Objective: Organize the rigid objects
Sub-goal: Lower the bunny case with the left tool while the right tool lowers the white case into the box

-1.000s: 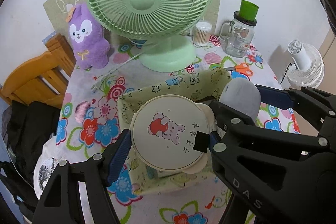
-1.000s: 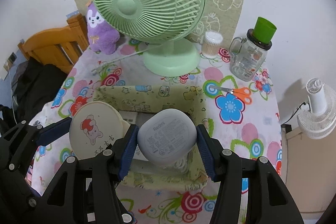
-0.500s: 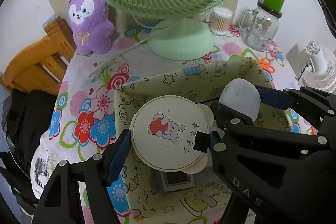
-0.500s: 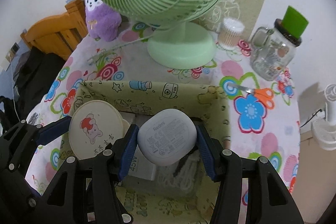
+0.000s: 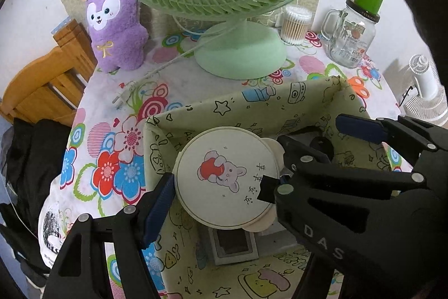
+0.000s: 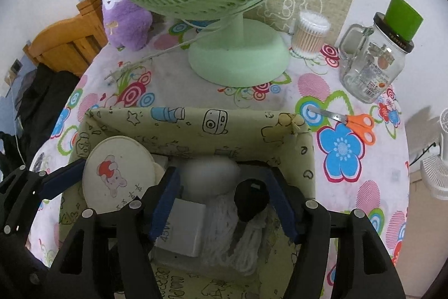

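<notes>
Two scissors handles [image 6: 361, 128] and white charger [image 6: 210, 177], right view only.

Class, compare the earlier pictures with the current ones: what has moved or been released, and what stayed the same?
Both grippers sank toward the patterned fabric storage box. The right gripper is opening and has let go of the white rounded plastic device, which now appears blurred inside the box. The left gripper still clamps the round cream rabbit-print lid. Fan, jar and scissors are unmoved.

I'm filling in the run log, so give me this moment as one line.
left gripper: shut on round bunny case over fabric bin | right gripper: opening, white device dropping into bin
</notes>
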